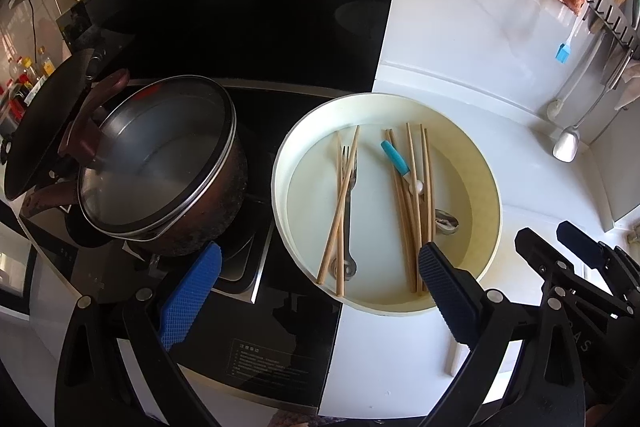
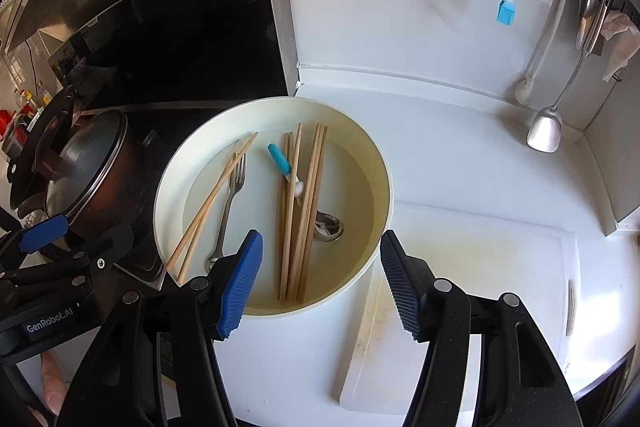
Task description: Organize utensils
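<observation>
- round cream basin (image 2: 384, 163) on a white bench (image 2: 460, 155), holding the utensils to be sorted; black stove to its left, white cutting board (image 2: 480, 267) to its right.
- inside the basin: loose pair of wooden chopsticks (image 2: 212, 203) lying crossed by a metal fork (image 2: 228, 211) on the left; tight bundle of chopsticks (image 2: 302, 211) in the middle, lying over a blue-handled spoon (image 2: 279, 157) and a metal spoon (image 2: 330, 227).
- right gripper (image 2: 320, 279) above the near rim of the basin, jaws apart at a middling width, nothing between them.
- left gripper (image 1: 316, 291) over the near left rim, jaws wide apart, empty, one pad above the stove edge.
- likely slip: thin round chopsticks rolling out of ribbed pads if pinched near one end or at a slant.
- likely tangle: lifting the bundle could drag the blue-handled spoon or the metal spoon along, then drop them.
- likely knock: jaws pushed in too low could catch the basin rim and shove it toward the lidded pot (image 1: 160, 163) just left.
- likely mix-up: crossed fork and chopsticks coming up together in one pinch.
</observation>
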{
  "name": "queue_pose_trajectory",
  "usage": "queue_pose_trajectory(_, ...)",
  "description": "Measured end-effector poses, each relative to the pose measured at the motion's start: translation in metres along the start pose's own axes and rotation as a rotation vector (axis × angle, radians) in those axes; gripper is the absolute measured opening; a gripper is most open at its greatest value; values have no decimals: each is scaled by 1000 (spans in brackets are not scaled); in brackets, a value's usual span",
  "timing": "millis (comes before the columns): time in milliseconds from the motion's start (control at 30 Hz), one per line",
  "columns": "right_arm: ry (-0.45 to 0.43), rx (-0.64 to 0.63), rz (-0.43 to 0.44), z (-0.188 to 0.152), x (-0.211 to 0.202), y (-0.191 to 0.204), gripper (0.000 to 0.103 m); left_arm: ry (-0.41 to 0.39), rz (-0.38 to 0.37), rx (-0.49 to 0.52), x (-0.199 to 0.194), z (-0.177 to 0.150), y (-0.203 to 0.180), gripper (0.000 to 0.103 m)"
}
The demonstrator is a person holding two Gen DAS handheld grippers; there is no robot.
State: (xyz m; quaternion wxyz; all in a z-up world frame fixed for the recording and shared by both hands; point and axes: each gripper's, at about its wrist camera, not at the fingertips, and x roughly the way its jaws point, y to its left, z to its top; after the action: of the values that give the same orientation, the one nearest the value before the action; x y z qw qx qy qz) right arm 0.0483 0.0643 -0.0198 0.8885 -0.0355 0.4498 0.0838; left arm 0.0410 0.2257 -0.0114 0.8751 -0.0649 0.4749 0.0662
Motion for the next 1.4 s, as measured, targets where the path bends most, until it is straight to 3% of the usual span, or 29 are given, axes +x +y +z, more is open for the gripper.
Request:
queue_pose_trajectory(333,2,-3,-1,-2,1,2,59,-36,1,22,-5,-3,-2,97)
queue_pose_trajectory(533,2,0,1,-3,1,2,59,2,-4,13,-1,-2,-3,97)
queue_pose_trajectory(1400,-1,5,5,-5,-1,7,59,14,-14,6,-1,-5,0,97)
